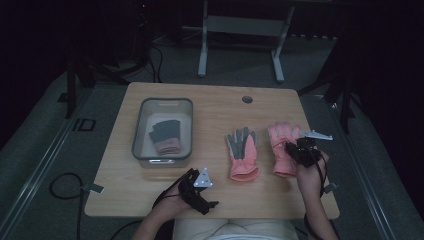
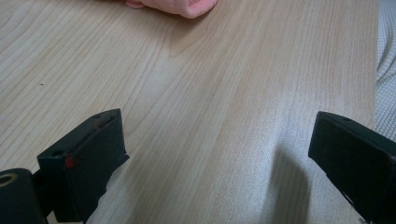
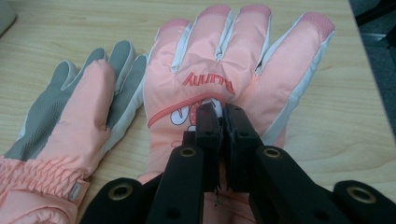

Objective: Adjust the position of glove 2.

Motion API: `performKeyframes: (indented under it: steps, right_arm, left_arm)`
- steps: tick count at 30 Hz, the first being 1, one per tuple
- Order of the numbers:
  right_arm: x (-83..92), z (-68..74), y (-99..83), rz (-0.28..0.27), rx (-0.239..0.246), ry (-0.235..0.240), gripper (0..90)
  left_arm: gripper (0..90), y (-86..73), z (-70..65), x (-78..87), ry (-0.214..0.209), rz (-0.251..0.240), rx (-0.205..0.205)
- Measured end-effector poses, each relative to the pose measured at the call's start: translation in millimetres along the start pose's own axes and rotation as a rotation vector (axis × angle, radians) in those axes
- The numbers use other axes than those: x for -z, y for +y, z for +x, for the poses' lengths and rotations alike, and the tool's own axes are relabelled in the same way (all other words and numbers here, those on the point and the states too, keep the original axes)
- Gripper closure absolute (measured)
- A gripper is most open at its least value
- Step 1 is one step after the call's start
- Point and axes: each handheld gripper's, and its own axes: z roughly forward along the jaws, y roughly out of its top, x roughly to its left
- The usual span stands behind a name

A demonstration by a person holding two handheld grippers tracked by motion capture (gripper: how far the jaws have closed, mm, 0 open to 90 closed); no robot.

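Note:
Two pink gloves lie side by side on the wooden table [image 1: 220, 110]. One glove [image 1: 242, 152] [image 3: 65, 121] shows a grey palm. The other glove [image 1: 280, 137] [image 3: 243, 60] lies back up with red lettering. My right gripper [image 1: 295, 150] [image 3: 223, 116] sits on that glove's back, jaws pressed together on a pinch of its fabric. My left gripper [image 1: 195, 182] [image 2: 219, 154] rests low over bare wood near the front edge, jaws wide apart with nothing between them. A pink cuff [image 2: 182, 5] shows at the top of the left gripper view.
A grey bin [image 1: 142, 115] stands at the table's left and holds a third glove [image 1: 165, 136], grey with a pink cuff. A round cable hole [image 1: 247, 99] sits near the far edge. Cables trail on the floor at the left.

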Motion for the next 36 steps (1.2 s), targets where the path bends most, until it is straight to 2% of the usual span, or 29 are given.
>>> performKeyframes:
  steps: [4,6,11,16,22,25,30,36]
  right_arm:
    - [-7.8,1.8,-6.1,0.017,0.006,-0.01,85.3]
    - [-13.3,0.8,-9.0,0.024,0.011,-0.036,85.3]
    - [-29.5,-4.0,-14.4,0.063,0.003,-0.043,84.9]
    - [-43.1,-6.4,-21.3,0.078,0.002,-0.027,82.7]
    - [-41.8,-9.8,-21.6,0.074,0.003,-0.002,78.6]
    - [-35.4,-13.1,-17.7,0.053,0.042,0.024,75.5]
    - [-23.5,-20.7,-11.0,0.013,0.14,0.075,70.7]
    - [-19.3,-27.9,-1.5,0.066,0.24,0.123,68.3]
  left_arm:
    - [3.3,-0.1,-0.2,-0.2,0.001,0.003,-0.005]
    - [3.3,-0.1,-0.3,0.0,0.0,0.002,-0.003]
    - [3.3,-0.3,-0.2,-0.1,0.001,0.004,-0.003]
    - [3.3,-0.2,0.1,-0.4,0.001,0.002,-0.006]
    - [3.3,-0.2,0.0,-0.4,0.001,0.004,-0.004]
    - [3.3,-0.1,0.3,-0.4,-0.001,0.003,-0.003]
    - [3.3,0.0,-0.1,-0.1,-0.003,0.004,-0.005]
    - [3.3,0.0,0.1,-0.8,-0.002,0.011,-0.006]
